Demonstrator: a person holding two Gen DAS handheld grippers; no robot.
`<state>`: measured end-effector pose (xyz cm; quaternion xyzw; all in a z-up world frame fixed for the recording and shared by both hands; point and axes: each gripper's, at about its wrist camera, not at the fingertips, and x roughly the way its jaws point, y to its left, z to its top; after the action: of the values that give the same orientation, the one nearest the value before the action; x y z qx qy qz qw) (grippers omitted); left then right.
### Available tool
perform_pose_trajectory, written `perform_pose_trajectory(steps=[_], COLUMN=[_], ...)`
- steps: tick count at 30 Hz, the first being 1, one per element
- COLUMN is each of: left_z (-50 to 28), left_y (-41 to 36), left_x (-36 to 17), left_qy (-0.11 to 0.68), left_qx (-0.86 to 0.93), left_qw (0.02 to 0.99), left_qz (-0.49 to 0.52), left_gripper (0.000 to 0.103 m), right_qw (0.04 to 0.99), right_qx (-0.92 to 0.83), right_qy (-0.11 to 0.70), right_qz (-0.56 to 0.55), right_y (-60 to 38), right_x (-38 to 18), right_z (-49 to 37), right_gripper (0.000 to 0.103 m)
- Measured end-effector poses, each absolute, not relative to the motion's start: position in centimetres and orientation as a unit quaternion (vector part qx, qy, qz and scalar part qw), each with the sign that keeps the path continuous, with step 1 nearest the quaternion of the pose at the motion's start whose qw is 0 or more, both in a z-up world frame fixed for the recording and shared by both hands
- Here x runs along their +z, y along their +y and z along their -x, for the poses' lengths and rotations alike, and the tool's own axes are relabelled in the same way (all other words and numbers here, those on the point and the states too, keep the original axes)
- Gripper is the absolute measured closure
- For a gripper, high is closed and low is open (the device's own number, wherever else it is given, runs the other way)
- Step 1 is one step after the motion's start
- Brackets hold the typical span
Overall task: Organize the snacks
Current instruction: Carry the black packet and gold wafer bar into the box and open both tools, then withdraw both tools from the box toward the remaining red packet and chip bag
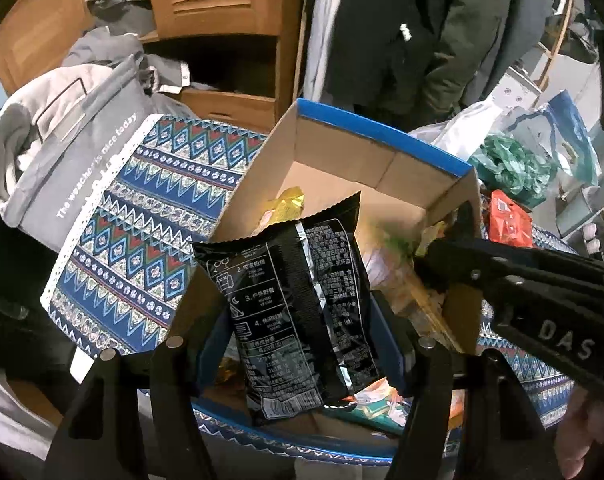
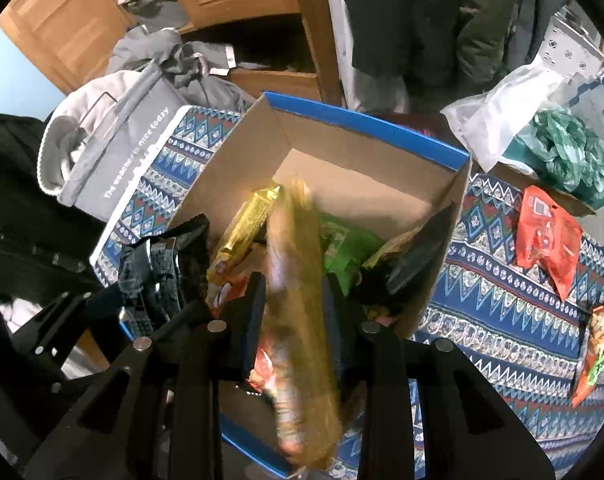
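**Both grippers over the snack box**

The left gripper [image 1: 302, 360] has its fingers [image 1: 178, 392] set wide, with a black snack bag [image 1: 302, 312] standing between them over the near edge of the cardboard box [image 1: 342, 168]. Whether the pads actually touch the bag cannot be told. The box is the landmark: brown inside, with a blue rim, sitting on a patterned blue cloth [image 1: 142, 220] that covers the surface. Inside the box, behind the black bag, lies a yellow packet [image 1: 286, 200]. The right gripper [image 1: 482, 256] reaches into the box from the box's right side. Left of the box stands a grey fabric bin [image 1: 74, 152] with white lettering; behind it is a wooden cabinet [image 1: 222, 12], and dark hanging coats [image 1: 422, 32] are behind the box. Right of the box lie an orange packet [image 1: 506, 220] and a green plastic bag [image 1: 506, 164].

In the right wrist view, the right gripper [image 2: 294, 312] is narrowed on a blurred golden-brown packet [image 2: 302, 320], its fingers [image 2: 254, 308] pressing either side, above the box [image 2: 374, 184]. A green packet [image 2: 346, 248] and the yellow packet [image 2: 242, 232] lie within the box. On the cloth [image 2: 482, 300], right of the box, rest the orange packet [image 2: 546, 236] and, farther right, an orange and green packet [image 2: 594, 352].
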<state>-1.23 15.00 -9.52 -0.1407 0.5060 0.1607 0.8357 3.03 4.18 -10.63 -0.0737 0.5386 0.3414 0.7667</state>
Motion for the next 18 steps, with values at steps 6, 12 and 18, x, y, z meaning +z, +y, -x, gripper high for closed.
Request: perform_pose_trajectory(steps=[6,12,18], left_z=[1.2,1.1,0.7], left_y=[15.1,14.1,12.6], left_x=[-9.4,-8.4,-8.1], left_qy=[0.510,0.501,0.501], left_qx=[0.165,0.168,0.153], left_qw=[0.832,0.839,0.843], left_qz=[0.143,0.127,0.123], left_gripper=[0.034,0.023,0.023], right_qw=[0.776,0.788,0.797], right_qx=[0.332,0.324,0.315], right_qy=[0.533,0.518,0.506], right_qz=[0.066,0.077,0.094], right_y=[3.1,1.8,0.0], right_x=[-9.9,-8.8,-8.3], right_z=[-3.4,-3.2,-3.1], right_gripper=[0.061,0.052,0.045])
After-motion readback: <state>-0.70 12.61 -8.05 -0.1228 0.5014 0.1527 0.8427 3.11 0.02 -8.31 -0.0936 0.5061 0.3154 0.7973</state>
